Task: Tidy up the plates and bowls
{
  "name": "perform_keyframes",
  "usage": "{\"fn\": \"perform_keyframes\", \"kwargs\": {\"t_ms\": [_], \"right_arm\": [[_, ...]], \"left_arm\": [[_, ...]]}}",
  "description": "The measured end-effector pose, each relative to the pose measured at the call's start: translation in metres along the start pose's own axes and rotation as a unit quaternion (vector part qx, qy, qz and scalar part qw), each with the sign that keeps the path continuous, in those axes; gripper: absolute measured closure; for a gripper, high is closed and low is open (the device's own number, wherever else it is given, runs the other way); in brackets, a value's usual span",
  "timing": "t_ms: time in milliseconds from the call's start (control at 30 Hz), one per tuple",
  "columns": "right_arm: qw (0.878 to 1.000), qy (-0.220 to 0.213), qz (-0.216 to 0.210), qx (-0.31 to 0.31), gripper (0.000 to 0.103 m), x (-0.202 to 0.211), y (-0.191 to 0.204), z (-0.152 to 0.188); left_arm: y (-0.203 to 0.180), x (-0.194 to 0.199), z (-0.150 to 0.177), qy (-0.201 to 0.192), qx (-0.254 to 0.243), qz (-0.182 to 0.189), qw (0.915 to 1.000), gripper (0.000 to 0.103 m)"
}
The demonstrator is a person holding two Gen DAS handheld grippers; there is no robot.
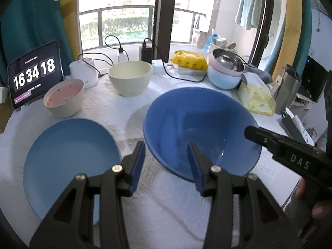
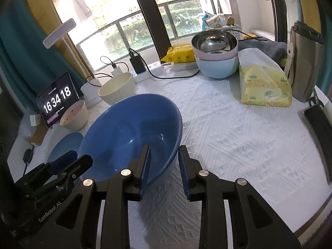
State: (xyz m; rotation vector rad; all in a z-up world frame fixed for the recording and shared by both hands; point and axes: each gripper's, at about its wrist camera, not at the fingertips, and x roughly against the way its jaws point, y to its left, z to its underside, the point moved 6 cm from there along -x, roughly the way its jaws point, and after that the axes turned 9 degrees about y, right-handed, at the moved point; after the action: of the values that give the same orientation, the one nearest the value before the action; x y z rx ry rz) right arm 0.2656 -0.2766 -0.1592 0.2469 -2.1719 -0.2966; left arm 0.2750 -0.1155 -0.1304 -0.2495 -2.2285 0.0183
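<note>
While both grippers straddle the dark blue bowl's near rim, we read it view by view.

left wrist: left gripper (image 1: 167, 155) sits spread across the rim of the dark blue bowl (image 1: 199, 124), one pad outside the wall, one inside; pads look clear of it, so we call it not gripped.
left wrist, surroundings: light blue plate (image 1: 68, 157) just left; pink-lined bowl (image 1: 64, 97) and cream bowl (image 1: 129, 76) behind; stacked bowls (image 1: 224, 72) far right.
right wrist: right gripper (image 2: 164, 166) likewise spread over the opposite rim, gaps showing at both pads.
right wrist, obstacles: tissue pack (image 2: 265, 85) well apart; white cloth (image 2: 238, 134) bare between us and the stack.
</note>
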Motion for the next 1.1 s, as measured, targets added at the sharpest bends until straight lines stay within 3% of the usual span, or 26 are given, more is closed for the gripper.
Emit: {"fn": "perform_keyframes", "kwargs": {"t_ms": [567,1100], "right_arm": [[0.999,-0.027,0.021,0.007,0.073,0.019,0.009,-0.016],[0.998,-0.028,0.012,0.047,0.073,0.012,0.053,-0.034]], "left_arm": [[0.02,0.016,-0.008,-0.02,0.014,-0.002,0.9997,0.059],[0.061,0.027,-0.023,-0.04,0.035,-0.02,0.9984,0.059]]}}
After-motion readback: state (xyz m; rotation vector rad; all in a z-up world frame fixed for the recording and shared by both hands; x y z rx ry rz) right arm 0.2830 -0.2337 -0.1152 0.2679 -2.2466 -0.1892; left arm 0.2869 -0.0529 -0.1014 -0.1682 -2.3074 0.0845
